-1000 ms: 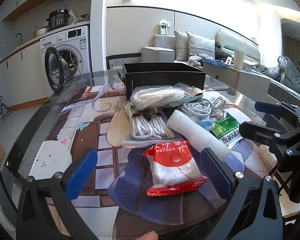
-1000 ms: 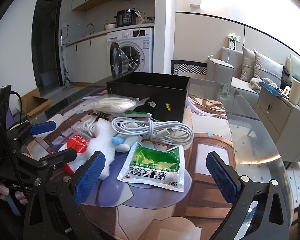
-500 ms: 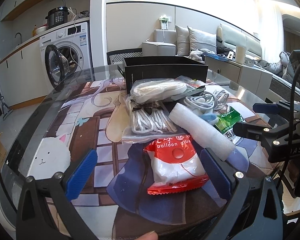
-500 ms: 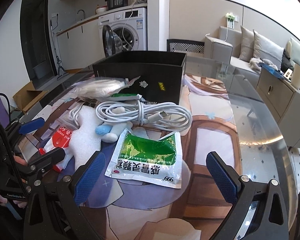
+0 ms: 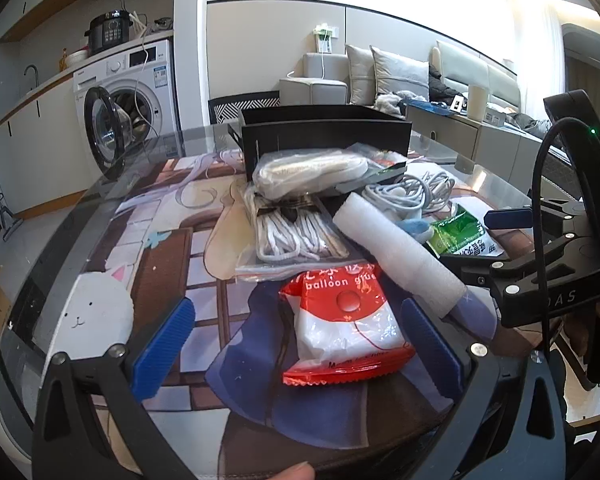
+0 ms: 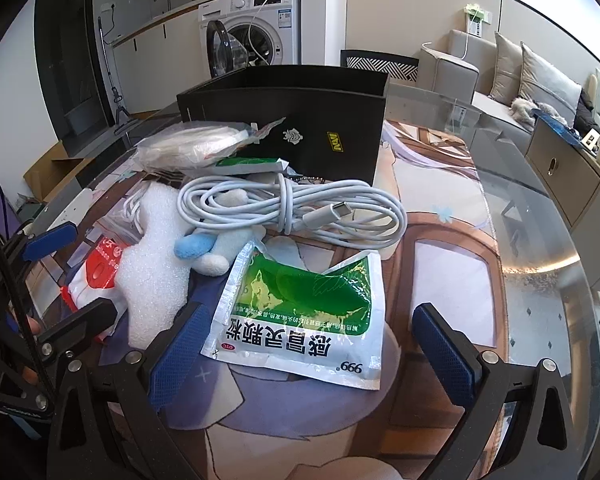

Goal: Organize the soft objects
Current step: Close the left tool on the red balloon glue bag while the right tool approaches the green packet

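- Left wrist view: over the last second my left gripper has barely shifted, while my right gripper has pushed in further from the right side, toward the black box.
- Left wrist view: my left jaws stand wide apart and empty, one on each side of the red balloon-glue packet, which lies on the printed mat well on the near side of the box.
- Left wrist view: between that packet and the box lie the white foam roll, a clear bag of white cords and a plastic-wrapped white bundle right against the box front.
- Right wrist view: the pile has drawn closer. My right jaws are also spread and hold nothing; the green sachet sits between them, near side of the box.
- Right wrist view: the coiled white cable and the small blue-and-white plush lie between sachet and box.
- I judge that sorting has hardly begun: a first pick is in hand. Next I need to lower, close on the limp sachet or packet, and carry it to the box.
- The box is open-topped; I cannot see inside it from either view.
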A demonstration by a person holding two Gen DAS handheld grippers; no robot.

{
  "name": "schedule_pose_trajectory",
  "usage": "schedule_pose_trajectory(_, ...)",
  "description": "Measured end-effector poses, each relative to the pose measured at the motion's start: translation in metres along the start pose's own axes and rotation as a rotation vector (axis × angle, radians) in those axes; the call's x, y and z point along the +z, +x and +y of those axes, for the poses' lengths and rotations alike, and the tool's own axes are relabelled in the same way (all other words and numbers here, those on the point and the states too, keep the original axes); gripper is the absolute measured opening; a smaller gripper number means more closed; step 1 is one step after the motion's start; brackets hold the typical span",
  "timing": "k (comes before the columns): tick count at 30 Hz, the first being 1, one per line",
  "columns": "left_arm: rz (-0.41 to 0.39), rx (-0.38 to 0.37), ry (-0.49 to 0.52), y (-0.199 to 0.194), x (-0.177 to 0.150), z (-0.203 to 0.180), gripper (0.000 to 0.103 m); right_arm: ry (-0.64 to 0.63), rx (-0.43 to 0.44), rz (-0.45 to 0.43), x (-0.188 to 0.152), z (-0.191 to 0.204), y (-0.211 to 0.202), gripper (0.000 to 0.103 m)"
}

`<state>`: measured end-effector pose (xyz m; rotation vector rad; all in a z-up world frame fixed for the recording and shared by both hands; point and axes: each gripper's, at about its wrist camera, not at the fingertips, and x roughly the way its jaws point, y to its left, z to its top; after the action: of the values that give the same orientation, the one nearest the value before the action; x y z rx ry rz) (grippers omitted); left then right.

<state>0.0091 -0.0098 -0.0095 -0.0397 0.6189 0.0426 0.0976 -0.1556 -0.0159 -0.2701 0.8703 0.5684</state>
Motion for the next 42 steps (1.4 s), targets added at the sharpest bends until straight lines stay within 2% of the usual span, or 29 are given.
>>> schedule_pose_trajectory(8,0.025,0.013,0.017,0.004,0.003,-0.004,0.103,-0.01,0.003,0.014,0.001,-0.002,0.002,0.102)
schedule_pose_trajectory(18,0.048,-0.024,-0.004,0.006,0.001,0.001,0.101,0.002,0.022,0.004,-0.001,-0.009,-0.003,0.103)
schedule_pose_trajectory(19,0.048,-0.028,-0.004,0.006,0.001,0.001,0.099,0.003,0.023,0.003,-0.002,-0.009,-0.003,0.103)
schedule_pose_trajectory(21,0.058,-0.034,-0.003,0.008,0.0,0.001,0.087,0.001,0.022,0.003,-0.002,-0.009,-0.003,0.103)
schedule_pose_trajectory(23,0.059,-0.032,0.004,0.008,0.0,0.0,0.082,0.001,0.023,0.0,-0.002,-0.009,-0.004,0.103)
schedule_pose_trajectory(27,0.051,-0.06,0.006,0.004,0.0,0.0,0.057,0.006,0.02,-0.008,0.0,-0.011,-0.007,0.103)
schedule_pose_trajectory(31,0.038,-0.069,-0.014,0.001,0.0,0.003,0.053,0.01,0.023,-0.014,0.001,-0.012,-0.01,0.103)
schedule_pose_trajectory(40,0.022,-0.074,-0.041,-0.002,0.003,0.009,0.052,0.009,0.009,0.02,0.005,-0.005,0.001,0.102)
schedule_pose_trajectory(42,0.016,-0.077,-0.047,-0.003,0.003,0.011,0.052,-0.007,-0.006,0.015,0.005,-0.003,0.002,0.098)
